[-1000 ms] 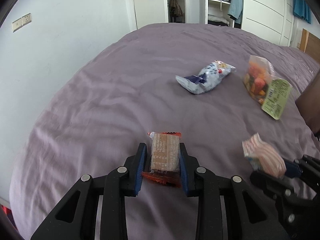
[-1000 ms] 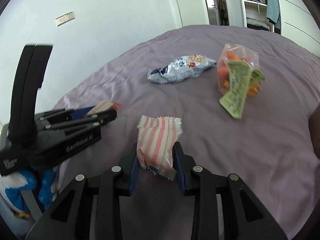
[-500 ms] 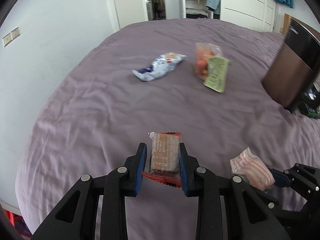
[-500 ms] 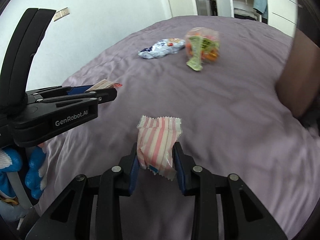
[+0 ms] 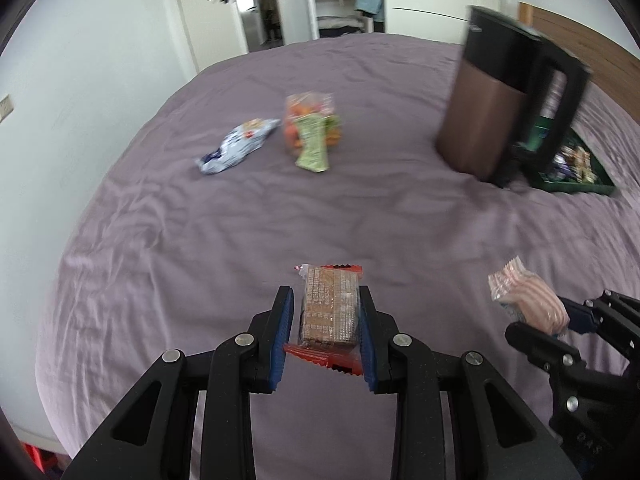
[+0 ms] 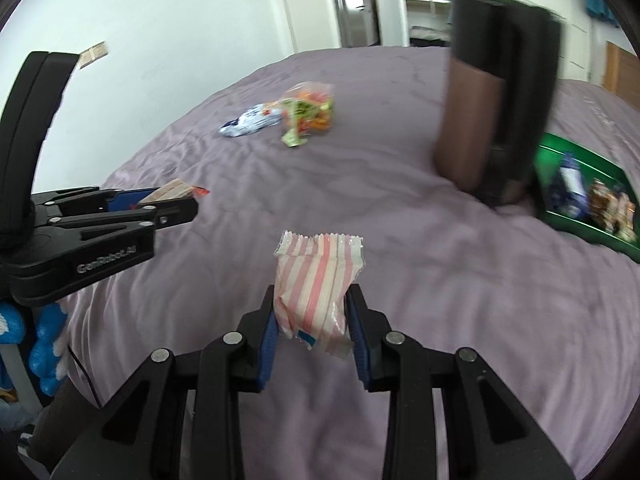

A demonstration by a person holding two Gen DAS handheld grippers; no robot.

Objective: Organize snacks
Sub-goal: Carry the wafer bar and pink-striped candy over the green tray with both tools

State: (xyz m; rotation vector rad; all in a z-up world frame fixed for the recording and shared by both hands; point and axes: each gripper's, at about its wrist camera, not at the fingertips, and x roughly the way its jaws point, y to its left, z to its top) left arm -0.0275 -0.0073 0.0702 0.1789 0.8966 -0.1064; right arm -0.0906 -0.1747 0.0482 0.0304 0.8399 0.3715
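The bedspread (image 5: 200,240) is plain mauve. The cracker pack (image 5: 330,310) is tan with a red wrapper edge. The near packet (image 6: 314,284) has pink and white stripes. Far left, one bag (image 5: 236,146) is blue and white, the next (image 5: 312,130) orange with a green label. The kettle (image 5: 488,104) is brown and black, the tray (image 6: 600,228) green

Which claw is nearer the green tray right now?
Right. The right claw sits on the green tray's side; the left claw is beside it, farther away.
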